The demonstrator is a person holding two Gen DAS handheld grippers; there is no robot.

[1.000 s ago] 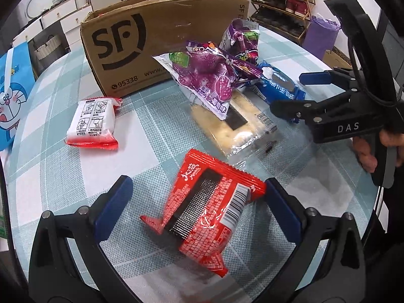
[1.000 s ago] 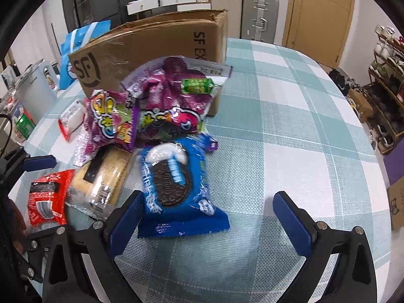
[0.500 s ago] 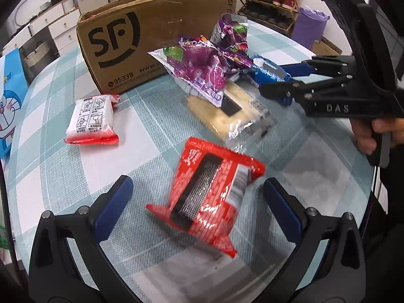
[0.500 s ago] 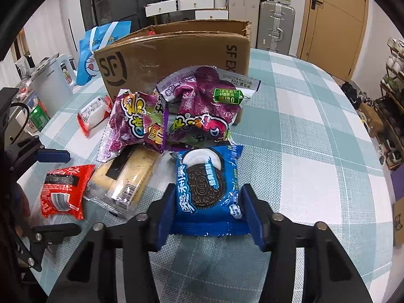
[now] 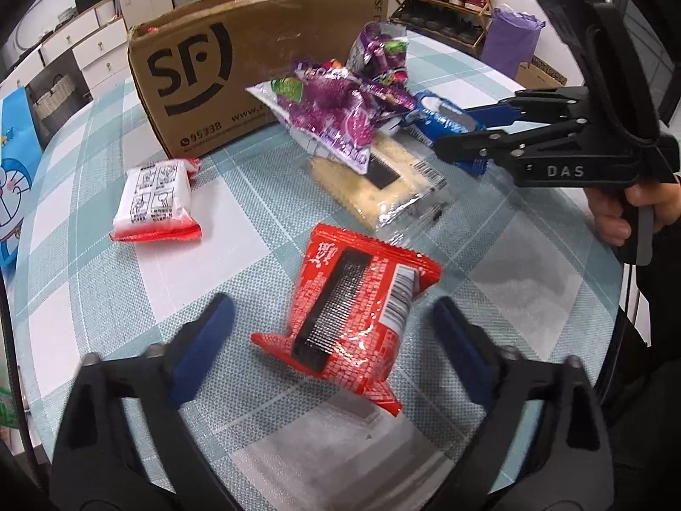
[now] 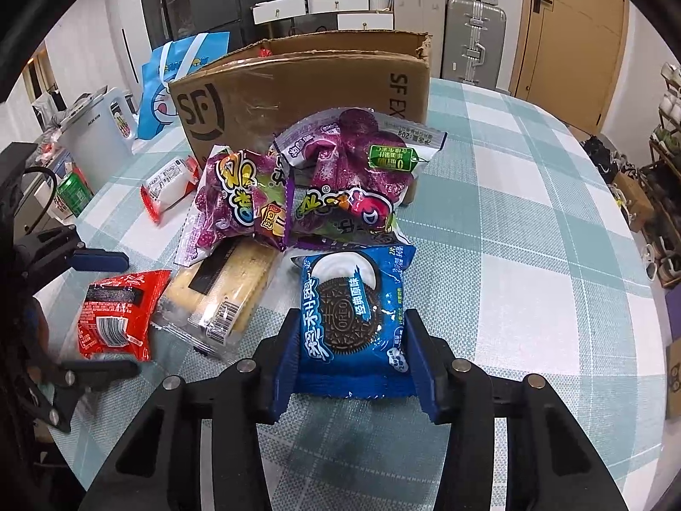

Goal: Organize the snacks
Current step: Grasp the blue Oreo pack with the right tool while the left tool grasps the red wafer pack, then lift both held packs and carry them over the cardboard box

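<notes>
Right tongs [image 6: 353, 340] are clenched on the blue Oreo packet [image 6: 355, 311], with both blue pads pressing its long sides; the packet lies flat on the checked counter [image 6: 532, 264] just in front of the snack pile. My left tongs [image 5: 332, 340] straddle the red snack packet [image 5: 355, 311], and their jaws are closing, but I see a gap on each side, so neither pad touches it yet. That red packet lies on the counter, tilted, barcode side up. Behind the Oreo packet, two purple candy bags [image 6: 323, 183] lean against each other and partly cover a clear-wrapped cracker pack [image 6: 225, 285]. A cardboard box [image 6: 306, 89] stands upright at the back, touching the purple bags. A small white packet with red ends [image 5: 155, 200] lies apart on the left, near the box. A hand [image 5: 638, 208] grips the right tool's handle.
</notes>
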